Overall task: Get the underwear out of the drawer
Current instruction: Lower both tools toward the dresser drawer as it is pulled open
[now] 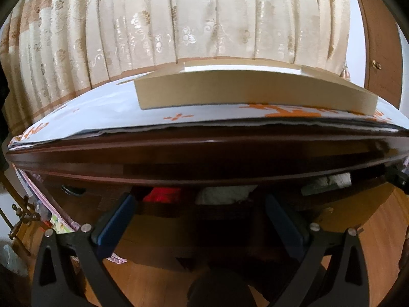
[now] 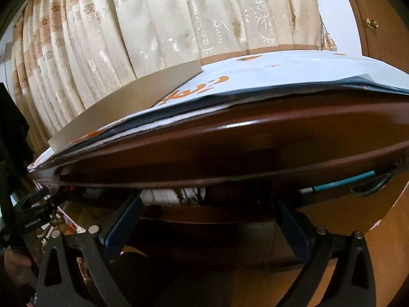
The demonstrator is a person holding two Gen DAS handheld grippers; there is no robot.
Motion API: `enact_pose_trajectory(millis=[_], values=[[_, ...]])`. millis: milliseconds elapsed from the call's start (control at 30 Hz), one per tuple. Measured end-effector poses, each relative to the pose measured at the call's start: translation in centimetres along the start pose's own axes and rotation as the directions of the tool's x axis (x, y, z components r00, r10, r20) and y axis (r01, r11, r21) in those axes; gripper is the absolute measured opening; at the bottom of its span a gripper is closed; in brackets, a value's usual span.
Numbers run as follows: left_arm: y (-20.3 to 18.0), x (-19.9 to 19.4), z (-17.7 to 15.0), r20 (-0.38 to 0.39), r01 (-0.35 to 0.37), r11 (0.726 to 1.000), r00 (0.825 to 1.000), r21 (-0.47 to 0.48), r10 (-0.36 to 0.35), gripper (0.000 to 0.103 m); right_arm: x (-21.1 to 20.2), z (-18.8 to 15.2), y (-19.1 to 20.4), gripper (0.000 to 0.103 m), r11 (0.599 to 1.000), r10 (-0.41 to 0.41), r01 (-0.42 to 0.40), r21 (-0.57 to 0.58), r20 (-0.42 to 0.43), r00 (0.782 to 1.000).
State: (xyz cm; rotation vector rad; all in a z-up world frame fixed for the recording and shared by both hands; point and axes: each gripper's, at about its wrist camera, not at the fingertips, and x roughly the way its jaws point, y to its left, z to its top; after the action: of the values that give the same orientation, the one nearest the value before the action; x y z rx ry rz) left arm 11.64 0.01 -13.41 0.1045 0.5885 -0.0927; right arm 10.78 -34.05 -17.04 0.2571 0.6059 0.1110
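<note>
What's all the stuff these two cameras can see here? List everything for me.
Curtain: one, cream with a gold flower pattern, hanging behind the dresser.
Dresser: one, dark red-brown wood, filling the middle of both views.
Cloth: one, white with orange marks, spread over the dresser top.
Box: one, beige, flat, lying on the cloth.
Drawer: one, dark wood, open under the dresser top.
Red garment: one, in the drawer, left part.
White garment: one, in the drawer, beside the red one.
Pen: one, teal, near the drawer's right end.
Floor: orange-brown wood, below.
Left gripper: black with blue pads, open.
Right gripper: same, open.
</note>
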Motion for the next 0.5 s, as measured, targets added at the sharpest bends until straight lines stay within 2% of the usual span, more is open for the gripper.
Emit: enact_pose_trajectory(millis=[33,100,167,233,300,333,367,433,500], values=[[0.0,-0.1,0.0,0.005,-0.002,1.0,1.0,0.008,0.002,0.103,0.0,0.1,0.0,0.102,1.0,-0.011,0.011,-0.01,-0.003,1.0],[0.2,-0.4,0.0,0.017,-0.009,1.0,1.0,0.019,0.009,0.103,-1.6,-0.1,0.6,0.102,0.995,-0.097,0.097,-0.004,0.069,0.993],[0.5,-0.4,0.0,0.017,-0.015,1.0,1.0,0.016,0.015,0.103,-2.8,-0.2,1.4,0.102,0.99,-0.143,0.144,0.002,0.122,0.982],[0.6,-0.2,0.0,0.003,-0.005,1.0,1.0,0.0,0.005,0.103,-3.3,-0.4,2.6,0.101,0.987,-0.161,0.163,-0.01,0.124,0.979],[0.7,-0.1,-0.2,-0.011,0.003,1.0,1.0,-0.003,-0.003,0.103,-3.5,-0.5,4.0,0.081,0.982,-0.171,0.18,-0.063,0.134,0.976],[0.7,-0.1,-0.3,-0.012,-0.003,1.0,1.0,0.002,0.003,0.103,-3.4,-0.4,4.4,0.063,0.978,-0.178,0.191,-0.089,0.135,0.975],[0.6,-0.1,-0.4,-0.013,-0.006,1.0,1.0,0.007,0.007,0.103,-3.2,-0.4,4.9,0.052,0.971,-0.193,0.207,-0.116,0.128,0.973],[0.6,-0.2,-0.5,-0.012,-0.004,1.0,1.0,0.009,0.004,0.103,-2.4,-0.1,4.7,0.044,0.975,-0.185,0.195,-0.108,0.091,0.978],[0.7,-0.3,-0.5,-0.012,-0.007,1.0,1.0,0.01,0.007,0.103,-1.7,-0.2,4.3,0.044,0.981,-0.171,0.175,-0.078,0.057,0.984]])
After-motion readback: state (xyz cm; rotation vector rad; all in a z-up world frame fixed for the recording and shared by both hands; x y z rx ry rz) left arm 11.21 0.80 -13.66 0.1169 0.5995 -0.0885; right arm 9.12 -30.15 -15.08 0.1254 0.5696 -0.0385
